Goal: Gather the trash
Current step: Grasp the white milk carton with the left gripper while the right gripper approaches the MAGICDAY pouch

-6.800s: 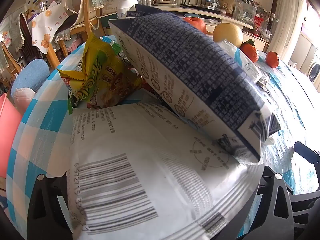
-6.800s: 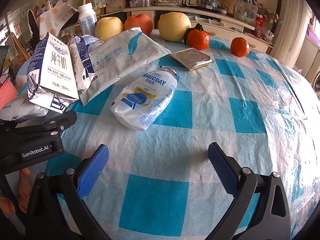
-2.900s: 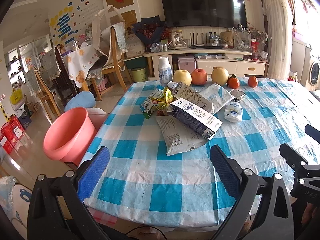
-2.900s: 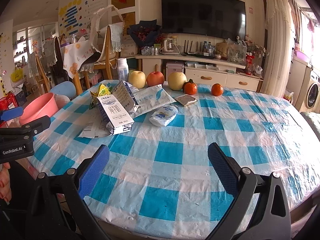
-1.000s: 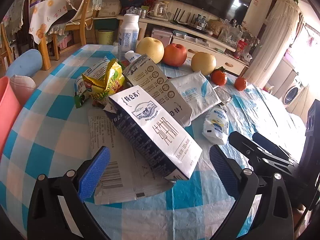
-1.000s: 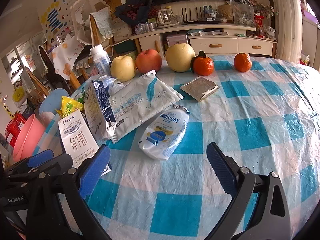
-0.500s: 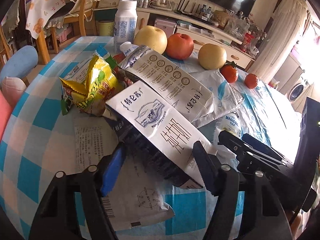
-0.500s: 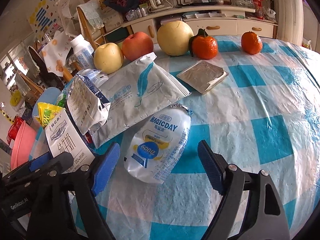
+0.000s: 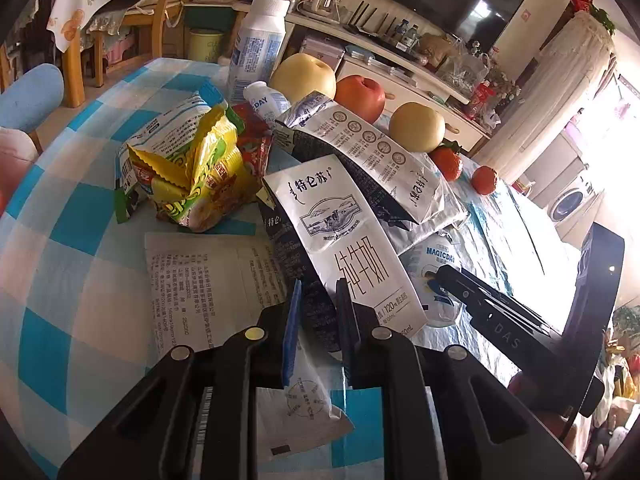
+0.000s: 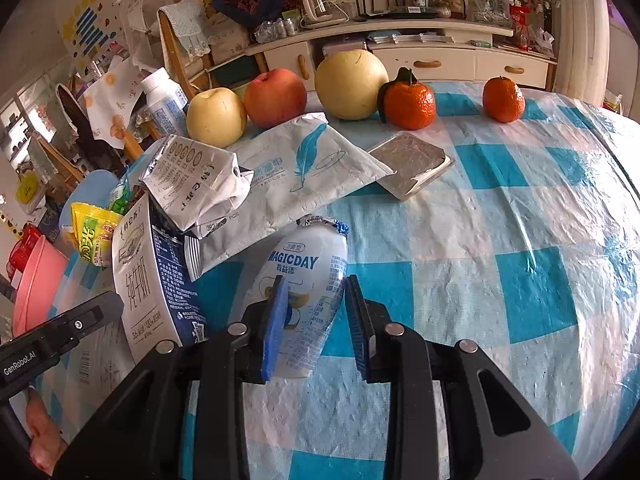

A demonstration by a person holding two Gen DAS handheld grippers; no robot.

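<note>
Tablecloth [image 10: 532, 292]: you've got blue-and-white checks.
Milk carton [image 9: 344, 240]: white face, black print, navy side.
Second carton [image 9: 372, 160]: pale grey, dark print, your view shows round icons.
Snack bag [image 9: 200, 176]: yellow and green.
Pouch [image 10: 304, 280]: white, blue "MAGICDAY" lettering.
Mailer [image 10: 304, 168]: white, blue feather.
Foil packet [image 10: 408, 160]: silver.
Apple [image 10: 275, 98]: red.
Tangerines [image 10: 410, 104]: orange.
Basin [image 10: 36, 284]: pink.
Your gripper pads [image 10: 276, 320]: blue.
</note>
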